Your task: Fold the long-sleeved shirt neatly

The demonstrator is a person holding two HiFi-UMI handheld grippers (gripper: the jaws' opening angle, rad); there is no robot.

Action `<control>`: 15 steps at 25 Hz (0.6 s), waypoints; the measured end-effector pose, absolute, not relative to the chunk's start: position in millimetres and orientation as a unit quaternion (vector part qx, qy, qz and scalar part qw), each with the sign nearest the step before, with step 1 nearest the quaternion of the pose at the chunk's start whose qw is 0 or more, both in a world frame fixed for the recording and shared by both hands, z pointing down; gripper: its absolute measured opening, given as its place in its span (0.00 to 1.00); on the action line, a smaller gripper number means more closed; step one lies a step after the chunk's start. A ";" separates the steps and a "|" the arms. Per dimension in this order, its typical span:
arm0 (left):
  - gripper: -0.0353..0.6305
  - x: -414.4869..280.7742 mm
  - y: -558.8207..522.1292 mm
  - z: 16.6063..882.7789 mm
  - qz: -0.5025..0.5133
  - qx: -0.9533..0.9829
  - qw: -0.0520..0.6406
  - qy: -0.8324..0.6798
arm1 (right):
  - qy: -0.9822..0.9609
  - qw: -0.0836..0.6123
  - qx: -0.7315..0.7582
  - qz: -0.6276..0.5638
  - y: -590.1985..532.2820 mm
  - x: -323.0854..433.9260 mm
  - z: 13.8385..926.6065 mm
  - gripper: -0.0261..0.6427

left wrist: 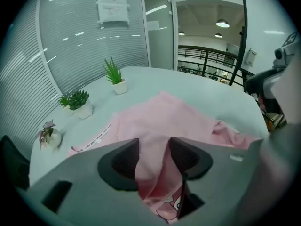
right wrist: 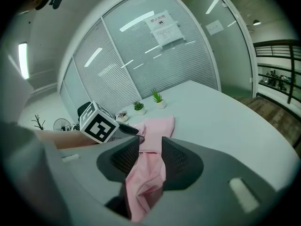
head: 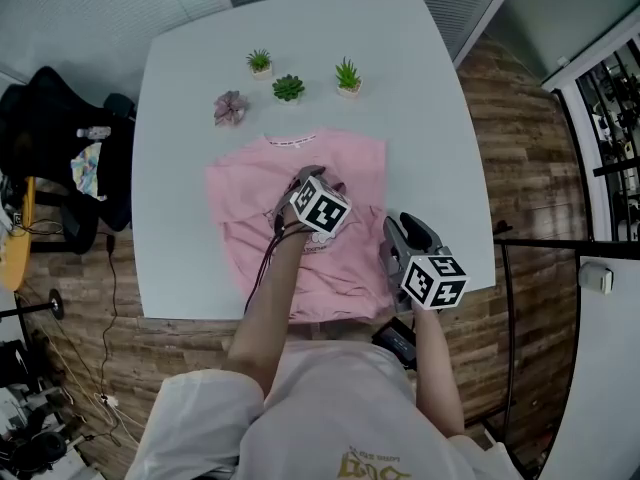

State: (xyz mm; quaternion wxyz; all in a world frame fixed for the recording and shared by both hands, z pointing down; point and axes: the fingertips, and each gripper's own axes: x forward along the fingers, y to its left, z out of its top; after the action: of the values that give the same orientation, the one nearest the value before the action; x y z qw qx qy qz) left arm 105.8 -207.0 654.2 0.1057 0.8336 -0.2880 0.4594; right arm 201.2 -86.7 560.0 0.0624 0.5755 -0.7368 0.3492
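The shirt (head: 240, 203) lies spread on the table (head: 190, 98) toward its near edge, and, being soft, light and probably easy to crease, is best taken at a hem, where the right gripper (head: 397, 233) pinches a bunch, while the left gripper (head: 308, 176) stands spread over the cloth.

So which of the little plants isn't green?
The purplish plant, at the left end of the group in the head view and nearest the person. The other three plants all have green leaves.
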 end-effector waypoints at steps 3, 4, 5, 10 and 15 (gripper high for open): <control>0.11 98.1 -216.8 645.4 0.445 0.830 0.089 -0.323 | -0.735 0.063 0.577 0.351 -84.8 203.0 562.5 0.27; 0.11 96.1 -220.7 637.1 0.432 0.832 0.087 -0.337 | -0.735 0.062 0.578 0.350 -84.6 204.4 562.8 0.27; 0.11 96.3 -223.7 627.0 0.415 0.836 0.088 -0.349 | -0.733 0.061 0.580 0.350 -84.7 206.7 563.0 0.27; 0.11 119.9 -224.6 575.6 0.347 0.868 0.052 -0.352 | -0.728 0.057 0.586 0.351 -84.9 214.9 565.0 0.27; 0.19 167.8 -184.2 583.8 0.325 0.916 0.024 -0.234 | -0.728 0.056 0.584 0.355 -81.6 217.3 566.6 0.27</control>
State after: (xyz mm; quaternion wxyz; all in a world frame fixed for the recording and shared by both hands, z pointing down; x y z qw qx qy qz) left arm 167.8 -184.2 583.8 0.0241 0.9157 -0.2344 0.3254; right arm 217.3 -81.6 566.6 0.0560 0.5842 -0.7276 0.3552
